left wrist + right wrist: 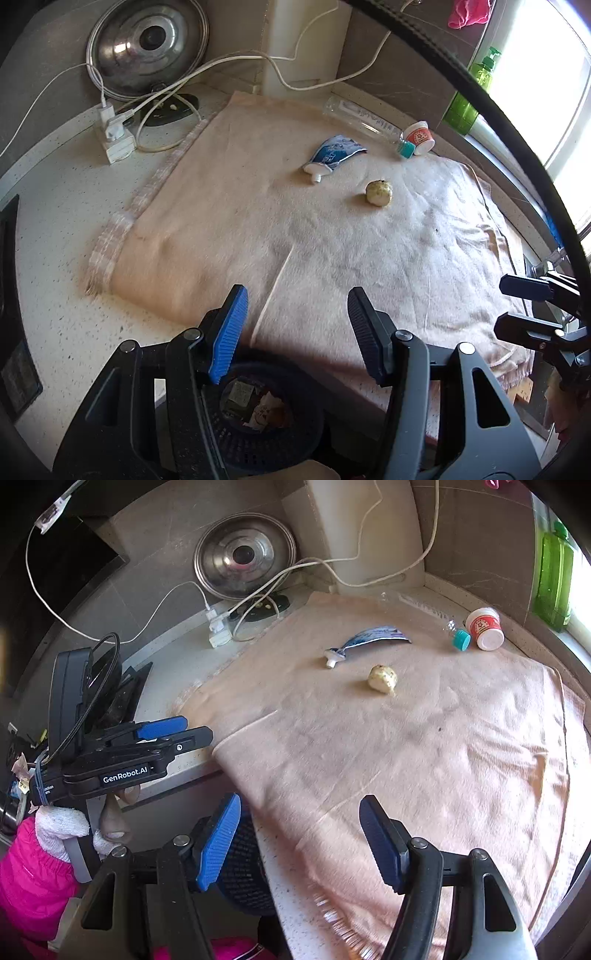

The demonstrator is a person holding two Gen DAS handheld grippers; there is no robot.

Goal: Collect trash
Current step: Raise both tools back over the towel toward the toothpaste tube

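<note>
Both hand-held grippers, left (295, 325) and right (299, 834), gape empty above the towel's (332, 240) near edge; toothpaste tube (334, 155) lies mid-towel.

speckled white counter (55, 229), pink towel (332, 251) spread over most of it, white power strip (112, 142) with cables near back left, steel lid (147, 48) leaning at back wall, green bottle (467, 96) back right

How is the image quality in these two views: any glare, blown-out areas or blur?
Left wrist view: the window at right is blown out white, and the pot lid shows glare; the towel looks slightly soft. Right wrist view: more evenly lit, with a bright strip at the right edge; both views bend strongly toward the rim.
</note>
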